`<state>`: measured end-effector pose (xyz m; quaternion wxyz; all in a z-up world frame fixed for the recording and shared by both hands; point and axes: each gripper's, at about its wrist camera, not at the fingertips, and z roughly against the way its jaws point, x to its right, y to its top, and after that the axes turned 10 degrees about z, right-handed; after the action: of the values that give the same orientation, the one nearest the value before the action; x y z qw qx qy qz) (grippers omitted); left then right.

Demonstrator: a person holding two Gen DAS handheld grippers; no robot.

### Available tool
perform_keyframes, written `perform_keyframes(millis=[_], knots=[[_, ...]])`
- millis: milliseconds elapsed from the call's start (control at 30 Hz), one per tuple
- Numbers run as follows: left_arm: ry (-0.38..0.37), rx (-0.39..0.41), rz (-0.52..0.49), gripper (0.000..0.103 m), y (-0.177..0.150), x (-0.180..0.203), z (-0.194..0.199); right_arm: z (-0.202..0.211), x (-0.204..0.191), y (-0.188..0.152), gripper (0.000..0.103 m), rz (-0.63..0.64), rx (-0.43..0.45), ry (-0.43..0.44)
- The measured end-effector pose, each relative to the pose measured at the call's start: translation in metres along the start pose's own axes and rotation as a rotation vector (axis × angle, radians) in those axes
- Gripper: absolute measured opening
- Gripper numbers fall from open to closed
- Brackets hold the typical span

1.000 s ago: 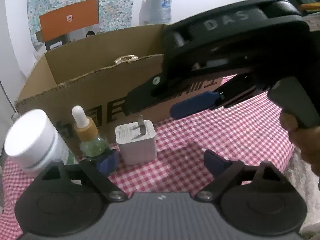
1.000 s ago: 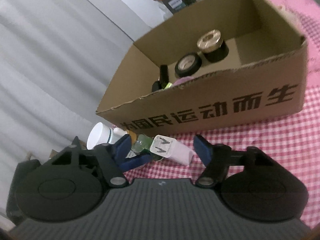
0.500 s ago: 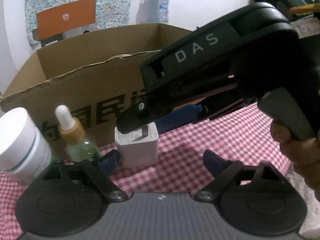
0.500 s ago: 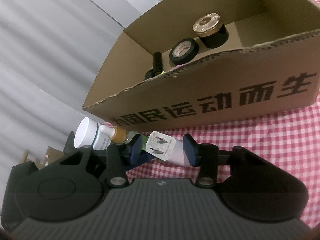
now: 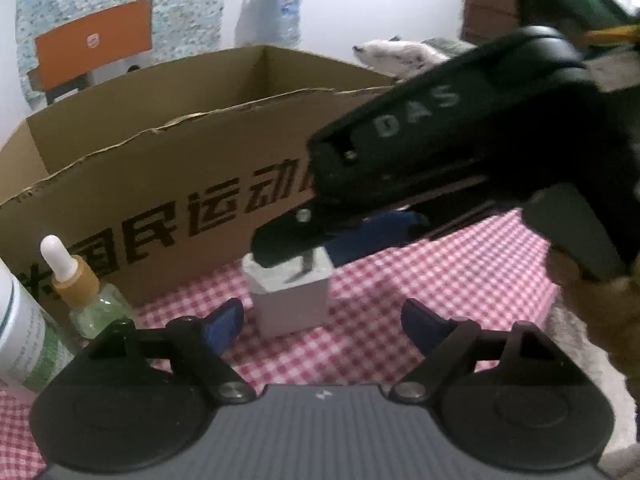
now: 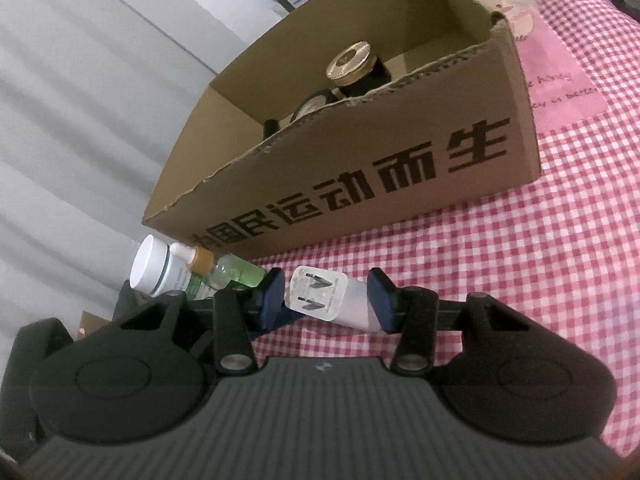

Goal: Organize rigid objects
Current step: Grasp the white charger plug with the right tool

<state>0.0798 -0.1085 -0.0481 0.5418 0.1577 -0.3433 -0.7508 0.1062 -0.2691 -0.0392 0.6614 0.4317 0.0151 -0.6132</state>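
Right gripper [image 6: 326, 300]: blue pads sit on either side of the white plug adapter [image 6: 326, 298], jaws narrowed around its body after closing over the last second. The left pad lies against the adapter's edge, the right pad against its side; grip looks made, prongs facing the camera.

Left wrist view: the same adapter [image 5: 290, 300] stands on the red-checked table [image 5: 460, 280], just in front of the cardboard box [image 5: 180, 200]. The right gripper reaches in from the right, its black finger over the adapter's top face.

Left gripper [image 5: 322, 320]: jaws wide apart, having eased inward slightly; nothing pressed between them. The adapter stands just ahead of the pads, nearer the left one, not touched.

Left of the adapter: green dropper bottle [image 5: 84, 292] with tan collar, upright near the box wall; beside it a white jar [image 5: 16, 332] at the frame edge.

Inside the box, right wrist view: gold-lidded black jar [image 6: 354, 66], a roll of black tape [image 6: 314, 106] partly hidden by the wall.
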Motion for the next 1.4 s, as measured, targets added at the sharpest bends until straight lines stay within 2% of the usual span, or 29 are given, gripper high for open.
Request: perform_keyframes(millis=[67, 267, 433, 533, 967, 1400], knots=[[0.025, -0.010, -0.007, 0.085, 0.006, -0.001, -0.004, 0.000, 0.001, 0.000, 0.047, -0.004, 0.005, -0.002], [0.050, -0.031, -0.022, 0.069, 0.018, -0.001, -0.020, -0.004, 0.001, -0.002, 0.047, -0.006, 0.002, -0.017], [0.073, -0.037, -0.001, 0.058, 0.022, -0.002, -0.026, -0.007, 0.001, -0.004, 0.047, -0.013, 0.004, -0.022], [0.079, -0.031, 0.004, 0.047, 0.025, -0.004, -0.026, -0.007, 0.001, -0.005, 0.045, -0.013, 0.004, -0.021], [0.062, -0.027, 0.029, 0.046, 0.021, -0.003, -0.020, -0.004, -0.004, -0.004, 0.041, 0.009, 0.014, -0.042], [0.036, -0.026, 0.001, 0.044, 0.025, 0.010, -0.026, 0.009, 0.002, -0.008, 0.041, -0.008, 0.039, -0.057]])
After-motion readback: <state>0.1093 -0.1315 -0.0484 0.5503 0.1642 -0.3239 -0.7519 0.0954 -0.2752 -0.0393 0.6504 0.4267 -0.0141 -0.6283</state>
